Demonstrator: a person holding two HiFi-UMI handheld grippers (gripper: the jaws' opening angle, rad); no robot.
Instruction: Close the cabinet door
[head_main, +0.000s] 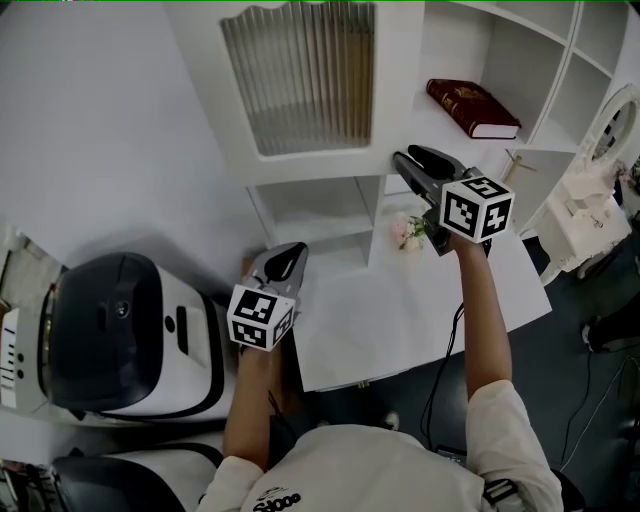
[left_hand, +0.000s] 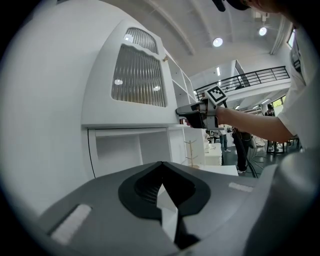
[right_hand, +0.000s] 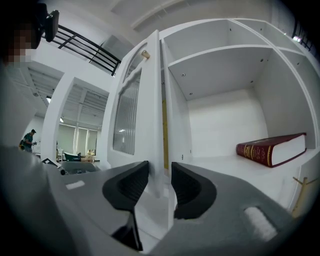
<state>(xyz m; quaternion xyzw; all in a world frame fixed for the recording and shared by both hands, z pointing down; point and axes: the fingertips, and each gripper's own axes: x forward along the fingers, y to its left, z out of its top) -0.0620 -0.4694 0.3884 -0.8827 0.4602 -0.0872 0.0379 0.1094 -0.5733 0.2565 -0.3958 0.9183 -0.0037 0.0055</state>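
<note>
The white cabinet door (head_main: 300, 75) with a ribbed glass panel stands ajar from the cabinet; a narrow gap shows behind it in the right gripper view. My right gripper (head_main: 405, 157) is at the door's free lower edge. In the right gripper view its jaws (right_hand: 159, 167) straddle the door (right_hand: 135, 110) edge, with a small gap on the right side, so it is open. My left gripper (head_main: 295, 247) hangs lower and to the left, below the door, shut and empty (left_hand: 161, 165). The left gripper view shows the door (left_hand: 137, 75) and the right gripper (left_hand: 181, 111) at its corner.
A dark red book (head_main: 472, 108) lies on the open shelf to the right of the door. A white table (head_main: 400, 310) with small pink flowers (head_main: 408, 232) stands below. A white-and-black machine (head_main: 120, 330) sits at the left. White furniture (head_main: 590, 210) stands at the right.
</note>
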